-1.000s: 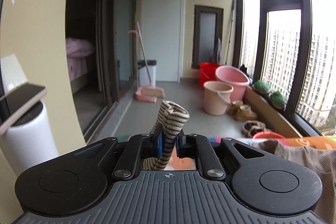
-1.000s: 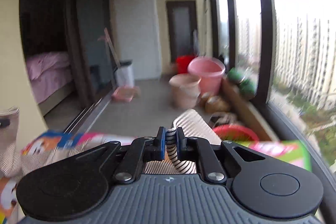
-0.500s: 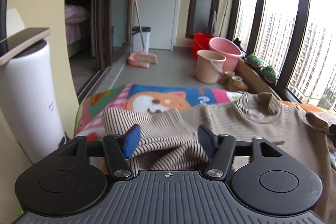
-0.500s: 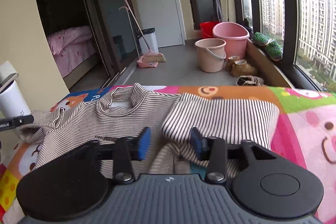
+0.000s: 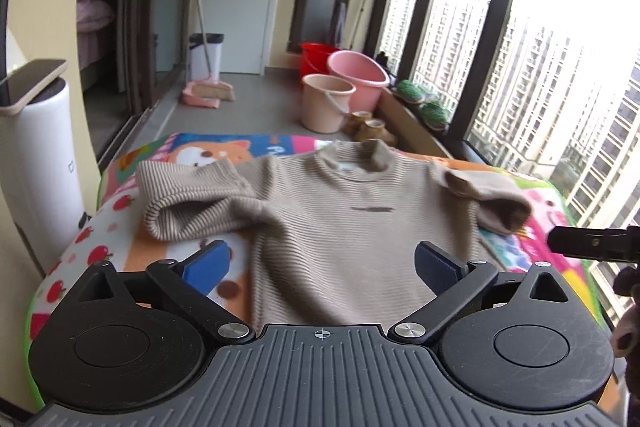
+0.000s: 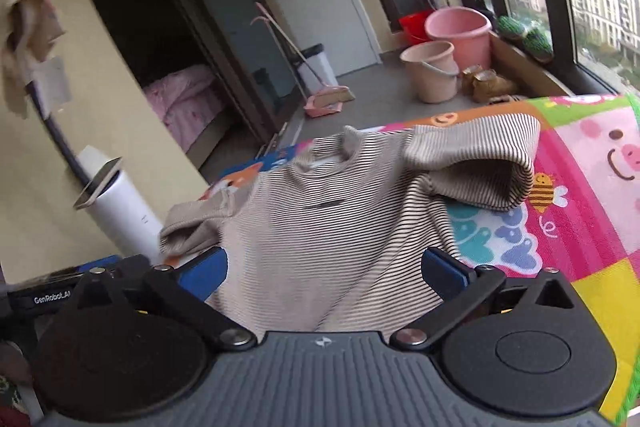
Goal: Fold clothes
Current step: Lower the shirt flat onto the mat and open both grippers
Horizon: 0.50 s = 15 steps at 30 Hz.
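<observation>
A beige striped sweater [image 5: 352, 227] lies flat on a colourful play mat [image 5: 116, 223], collar at the far side. Its left sleeve [image 5: 192, 207] and right sleeve [image 5: 492, 203] lie doubled back near the shoulders. My left gripper [image 5: 322, 263] hovers over the sweater's lower body, jaws opening wide and gripping nothing. In the right wrist view the same sweater [image 6: 320, 227] spreads below my right gripper [image 6: 324, 269], whose jaws are also opening and pinch nothing. The folded right sleeve [image 6: 476, 163] rests at the upper right. Each gripper's tip shows at the edge of the other's view.
A white cylinder with a phone on top [image 5: 40, 163] stands at the mat's left edge. Beyond the mat's far edge are pink buckets [image 5: 326, 103], a red bucket, a broom with dustpan [image 5: 208, 91] and a bin. Tall windows run along the right.
Both grippers were shut on the striped sleeves and held them up. They have let go, opened wide and drawn back toward the hem. The sleeves now lie on the mat.
</observation>
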{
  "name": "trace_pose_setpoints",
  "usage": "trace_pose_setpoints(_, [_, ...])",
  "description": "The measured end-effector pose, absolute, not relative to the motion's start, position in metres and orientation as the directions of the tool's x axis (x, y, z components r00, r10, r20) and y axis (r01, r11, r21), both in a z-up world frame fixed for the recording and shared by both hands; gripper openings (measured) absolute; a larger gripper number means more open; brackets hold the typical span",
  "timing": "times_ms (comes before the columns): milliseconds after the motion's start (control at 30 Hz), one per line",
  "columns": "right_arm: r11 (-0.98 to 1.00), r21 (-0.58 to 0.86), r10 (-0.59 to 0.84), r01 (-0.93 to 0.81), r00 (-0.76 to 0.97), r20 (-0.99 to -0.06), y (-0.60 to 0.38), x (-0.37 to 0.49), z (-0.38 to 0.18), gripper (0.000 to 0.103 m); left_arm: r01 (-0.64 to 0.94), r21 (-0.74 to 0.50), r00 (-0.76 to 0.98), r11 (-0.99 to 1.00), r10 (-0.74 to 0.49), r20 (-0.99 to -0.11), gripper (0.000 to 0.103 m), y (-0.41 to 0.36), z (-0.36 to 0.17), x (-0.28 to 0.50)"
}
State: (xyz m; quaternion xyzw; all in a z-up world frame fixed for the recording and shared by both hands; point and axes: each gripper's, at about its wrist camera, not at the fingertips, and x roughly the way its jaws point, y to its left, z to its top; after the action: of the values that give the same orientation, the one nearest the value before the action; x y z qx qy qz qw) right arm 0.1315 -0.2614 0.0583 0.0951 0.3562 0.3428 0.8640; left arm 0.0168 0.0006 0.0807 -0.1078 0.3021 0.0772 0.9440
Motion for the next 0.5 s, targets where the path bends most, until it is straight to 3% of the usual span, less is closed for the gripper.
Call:
trace_pose_setpoints(167, [0.702, 0.404, 0.694, -0.587, 0.435, -0.573, -0.263, 0.091, 0.093, 0.103, -0.145, -0.193, 0.78, 0.97, -0.008, -0.626, 0.103, -0.027, 0.109, -0.013])
trace_pose_setpoints(333, [0.717, 0.293, 0.642, -0.632, 0.436, -0.631, -0.258, 0.069, 0.14, 0.103, -0.136, -0.108, 0.779, 0.985, 0.039, -0.625, 0.103, -0.049, 0.157, -0.032])
trace_pose_setpoints(500, [0.708, 0.453, 0.663, -0.542, 0.29, -0.69, -0.271, 0.088, 0.175, 0.103, -0.177, -0.127, 0.715, 0.976, 0.039, -0.698, 0.103, -0.051, 0.193, -0.029])
